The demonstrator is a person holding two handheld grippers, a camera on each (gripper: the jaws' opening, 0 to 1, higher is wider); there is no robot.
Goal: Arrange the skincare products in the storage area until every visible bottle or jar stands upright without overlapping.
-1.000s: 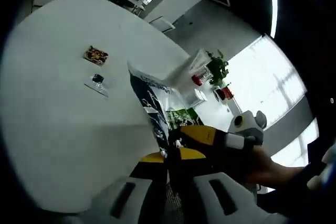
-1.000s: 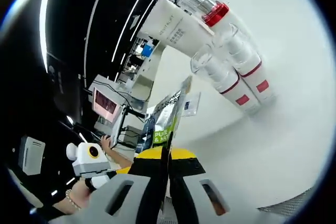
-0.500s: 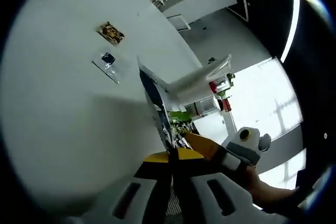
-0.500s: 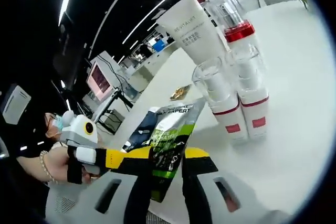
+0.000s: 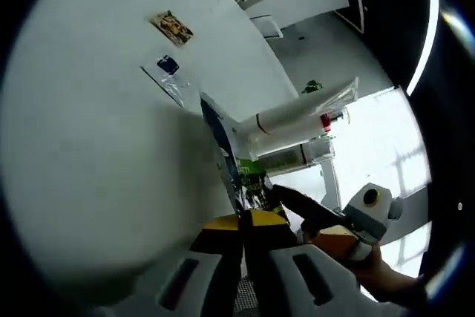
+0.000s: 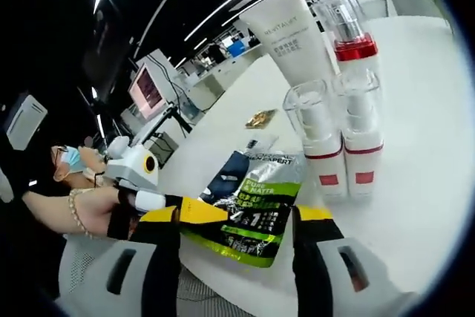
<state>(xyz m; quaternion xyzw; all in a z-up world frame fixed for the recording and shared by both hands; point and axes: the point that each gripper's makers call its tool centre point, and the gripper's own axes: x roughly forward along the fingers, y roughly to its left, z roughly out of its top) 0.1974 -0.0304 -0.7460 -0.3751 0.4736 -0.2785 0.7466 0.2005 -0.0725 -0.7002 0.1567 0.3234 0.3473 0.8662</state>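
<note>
Right gripper view: the right tool (image 6: 236,222) now stands with its jaws wide apart; half a second ago they were much closer together around the green and black sachet (image 6: 252,209).
Sachet: it lies low over the tabletop (image 6: 434,146) edge between the two open jaws, and I cannot tell if it already rests there.
Left gripper view: the left tool (image 5: 242,222) has its jaws narrow, pinched on the lower edge of the sachet (image 5: 231,165), which stands on its edge here.
Change: the right tool has let go, so only the left tool carries the sachet.
Bottles: two small clear-capped bottles (image 6: 338,142) stand upright, touching side by side; behind them a red-collared pump bottle (image 6: 347,27) and a white tube (image 6: 291,31), also upright.
Meaning: I judge the bottles are already in order; the sachet has yet to be put down without covering them.
</note>
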